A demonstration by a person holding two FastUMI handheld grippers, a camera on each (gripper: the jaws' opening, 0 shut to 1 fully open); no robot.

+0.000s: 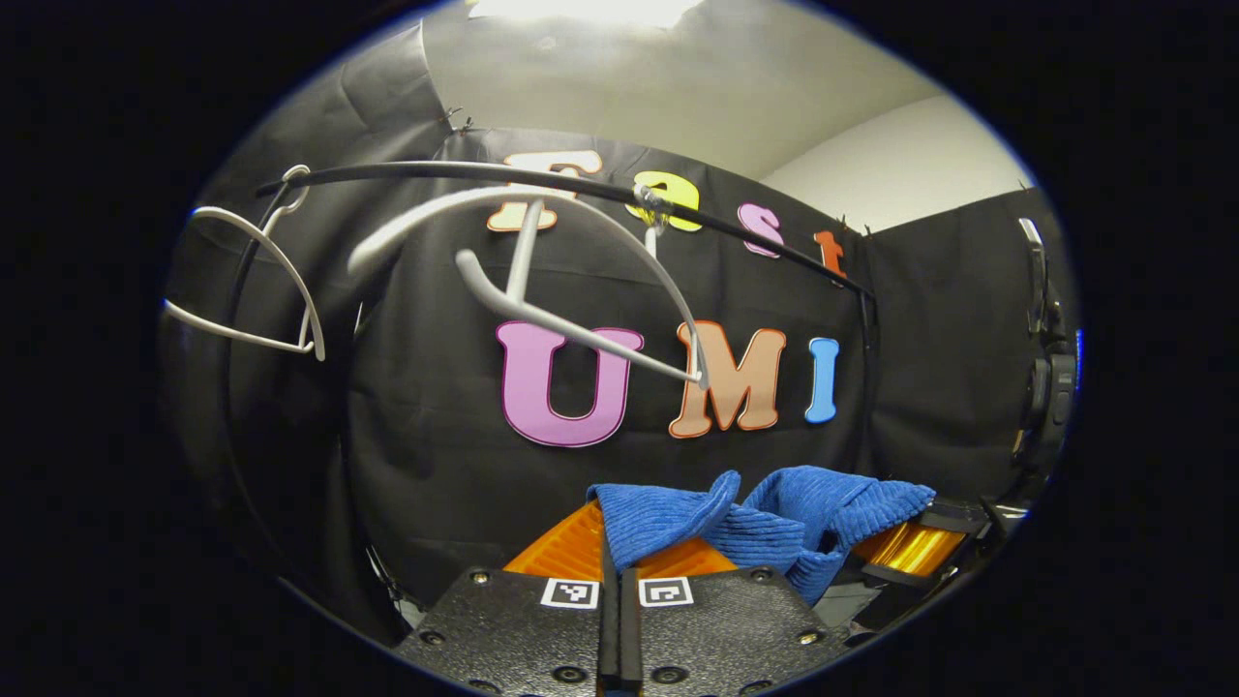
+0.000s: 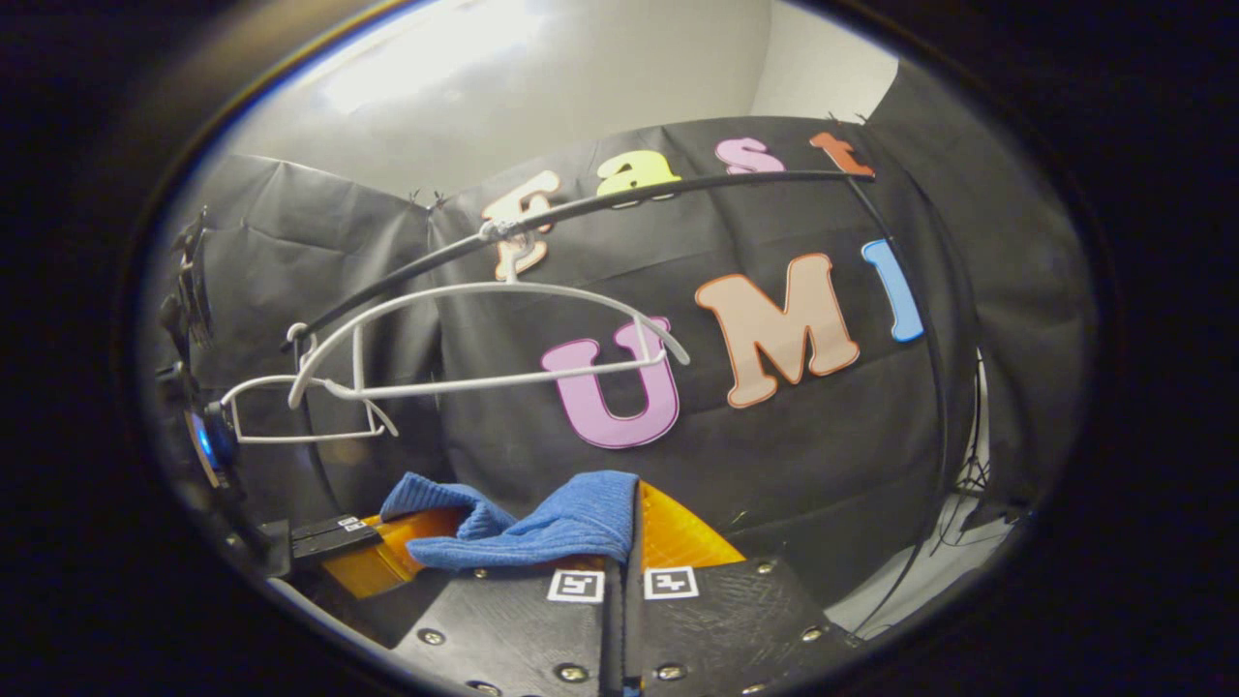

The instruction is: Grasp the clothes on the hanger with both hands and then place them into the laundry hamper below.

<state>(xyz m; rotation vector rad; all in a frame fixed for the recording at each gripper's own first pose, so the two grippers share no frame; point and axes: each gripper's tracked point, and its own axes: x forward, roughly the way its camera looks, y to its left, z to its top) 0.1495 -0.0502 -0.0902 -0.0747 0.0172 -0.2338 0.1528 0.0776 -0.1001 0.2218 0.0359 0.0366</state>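
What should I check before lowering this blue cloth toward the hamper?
1. Left gripper clamped on the blue cloth: ok, the fingers are closed with the fabric pinched between them.
2. Right gripper clamped on the cloth: ok, closed on a fold of it.
3. Cloth off the hanger: ok, the near white hanger is bare and hangs above the cloth.
4. Second white hanger out of the way: ok, bare, off to the side on the black rail.
5. Cloth shared between both grippers: ok, it spans from one to the other.
6. Hamper position below: cannot tell.
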